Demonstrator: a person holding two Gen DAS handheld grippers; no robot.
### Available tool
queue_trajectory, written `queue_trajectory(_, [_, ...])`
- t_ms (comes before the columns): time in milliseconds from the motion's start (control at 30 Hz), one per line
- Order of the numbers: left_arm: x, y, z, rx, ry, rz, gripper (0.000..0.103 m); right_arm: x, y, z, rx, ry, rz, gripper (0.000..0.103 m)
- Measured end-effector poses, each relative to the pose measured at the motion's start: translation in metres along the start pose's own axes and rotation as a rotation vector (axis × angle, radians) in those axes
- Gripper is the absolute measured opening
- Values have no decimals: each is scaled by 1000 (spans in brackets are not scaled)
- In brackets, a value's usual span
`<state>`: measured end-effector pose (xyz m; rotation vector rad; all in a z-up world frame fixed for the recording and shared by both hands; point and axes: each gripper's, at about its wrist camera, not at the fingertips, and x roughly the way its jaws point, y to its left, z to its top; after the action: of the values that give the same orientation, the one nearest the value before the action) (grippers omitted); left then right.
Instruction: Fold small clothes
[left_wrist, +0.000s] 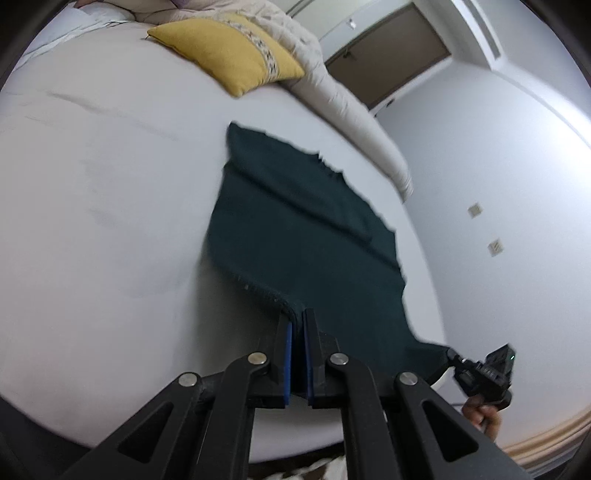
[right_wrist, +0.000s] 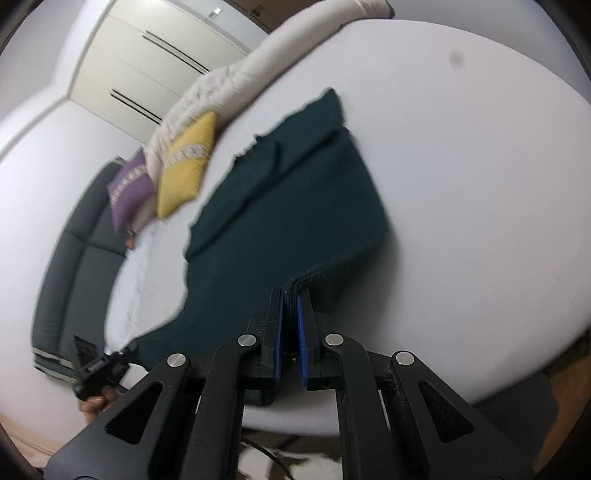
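A dark teal garment (left_wrist: 306, 236) lies partly on the white bed (left_wrist: 92, 221), its near edge lifted. My left gripper (left_wrist: 298, 317) is shut on the garment's near left corner. My right gripper (right_wrist: 291, 295) is shut on the near right corner of the garment (right_wrist: 288, 206). The cloth stretches between the two grippers; its far part rests folded on the bed (right_wrist: 461, 184). The right gripper also shows in the left wrist view (left_wrist: 452, 356), and the left gripper in the right wrist view (right_wrist: 129, 349).
A yellow pillow (left_wrist: 229, 51) and a cream duvet (left_wrist: 332, 85) lie at the far side of the bed. A purple pillow (right_wrist: 129, 192) and a dark sofa (right_wrist: 66, 266) stand beyond. A wardrobe (right_wrist: 147, 55) is behind.
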<state>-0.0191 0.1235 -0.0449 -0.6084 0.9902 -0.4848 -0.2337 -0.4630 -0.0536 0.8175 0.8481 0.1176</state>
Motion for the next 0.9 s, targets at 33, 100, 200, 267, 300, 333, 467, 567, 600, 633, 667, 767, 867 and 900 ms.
queue_trajectory(33, [3,-1,8,-13,-11,-12,5,1,4,8,5,-8,13,6])
queue_trajectory(100, [8,-1,24,-37,-37,-25,5,4,11,28,16,-32,35,6])
queue_trajectory(200, [17,4,50,-92,-62,-55,5,12,14,61,47,-67,51,6])
queue_trajectory(267, [26,4,68,-108,-77,-56,5,20,15,83,61,-83,53,6])
queue_trajectory(300, [29,5,75,-114,-82,-56,5,24,14,92,68,-88,54,6])
queue_trajectory(333, [34,5,83,-124,-87,-59,5,29,14,100,80,-92,56,6])
queue_trajectory(467, [54,6,114,-144,-96,-61,5,57,13,141,120,-114,64,6])
queue_trajectory(567, [74,7,137,-151,-98,-46,5,81,16,169,129,-124,55,6])
queue_trajectory(600, [80,9,144,-157,-98,-42,5,88,16,176,130,-127,50,6])
queue_trajectory(633, [88,11,153,-163,-99,-37,5,96,17,183,132,-130,44,6])
queue_trajectory(667, [96,13,163,-169,-102,-33,5,104,17,191,136,-135,39,6])
queue_trajectory(767, [116,19,186,-176,-104,-22,5,131,19,218,139,-146,15,6])
queue_trajectory(867, [139,24,206,-179,-96,3,5,161,16,247,158,-151,-6,6])
queue_trajectory(900, [146,26,213,-179,-97,13,5,169,14,253,162,-154,-15,6])
